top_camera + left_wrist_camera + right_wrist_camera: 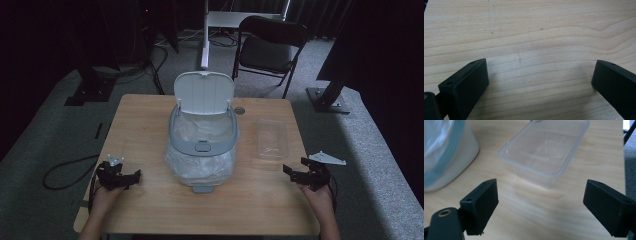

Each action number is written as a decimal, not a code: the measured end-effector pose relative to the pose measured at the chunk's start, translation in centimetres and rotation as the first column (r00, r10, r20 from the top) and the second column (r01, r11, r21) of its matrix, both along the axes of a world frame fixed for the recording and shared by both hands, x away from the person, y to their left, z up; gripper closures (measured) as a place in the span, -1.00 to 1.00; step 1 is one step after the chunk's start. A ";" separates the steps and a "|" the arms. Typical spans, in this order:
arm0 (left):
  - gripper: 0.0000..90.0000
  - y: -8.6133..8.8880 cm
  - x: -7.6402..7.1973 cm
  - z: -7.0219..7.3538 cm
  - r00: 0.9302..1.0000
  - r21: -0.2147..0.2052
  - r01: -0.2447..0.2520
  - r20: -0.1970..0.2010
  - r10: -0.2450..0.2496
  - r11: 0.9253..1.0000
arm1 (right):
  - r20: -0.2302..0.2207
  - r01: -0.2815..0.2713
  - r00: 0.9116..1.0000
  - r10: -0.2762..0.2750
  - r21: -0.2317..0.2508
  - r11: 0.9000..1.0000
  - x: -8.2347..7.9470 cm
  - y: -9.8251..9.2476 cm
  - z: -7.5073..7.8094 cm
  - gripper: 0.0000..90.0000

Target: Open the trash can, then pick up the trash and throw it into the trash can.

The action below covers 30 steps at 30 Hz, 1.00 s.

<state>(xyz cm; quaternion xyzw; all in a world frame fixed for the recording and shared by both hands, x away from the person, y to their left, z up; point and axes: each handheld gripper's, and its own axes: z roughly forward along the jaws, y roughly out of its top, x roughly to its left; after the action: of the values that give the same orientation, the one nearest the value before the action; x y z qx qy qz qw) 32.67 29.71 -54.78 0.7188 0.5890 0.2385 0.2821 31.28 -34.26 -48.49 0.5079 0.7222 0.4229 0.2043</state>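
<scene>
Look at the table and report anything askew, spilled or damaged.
Nothing stands out. The bin stands upright with its lid raised and a liner inside; the clear container sits flat beside it, and both grippers are open.

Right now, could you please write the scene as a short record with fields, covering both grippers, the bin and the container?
surface: wooden table
bin: white lidded trash bin at table centre, lid up, clear bag liner folded over its rim
container: clear plastic container, empty, right of the bin and apart from it
left gripper: open, holding nothing, over bare wood near the table's left front
right gripper: open, holding nothing, pointed at the container, not touching it
background: black folding chair behind the table
</scene>
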 end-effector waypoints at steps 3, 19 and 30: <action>-0.96 0.0 -0.1 0.0 1.000 -0.001 -0.009 0.001 0.009 1.000 | 0.000 0.021 1.000 -0.021 0.020 1.000 1.0 -0.4 0.4 -0.73; -0.96 -0.1 -0.2 0.0 1.000 -0.003 -0.016 0.004 0.016 1.000 | -0.068 0.065 0.996 -0.061 0.052 0.997 6.7 -0.1 0.3 -0.73; -0.96 -0.1 -0.2 0.0 1.000 -0.003 -0.017 0.004 0.017 1.000 | -0.147 0.104 0.985 -0.090 0.091 0.990 10.9 -0.2 -0.2 -0.72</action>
<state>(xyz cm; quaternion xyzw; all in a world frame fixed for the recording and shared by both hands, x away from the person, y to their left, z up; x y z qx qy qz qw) 32.51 29.62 -54.80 0.7130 0.5949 0.2413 0.2821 42.20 -34.51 -48.65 0.5810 0.6876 0.4100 0.1471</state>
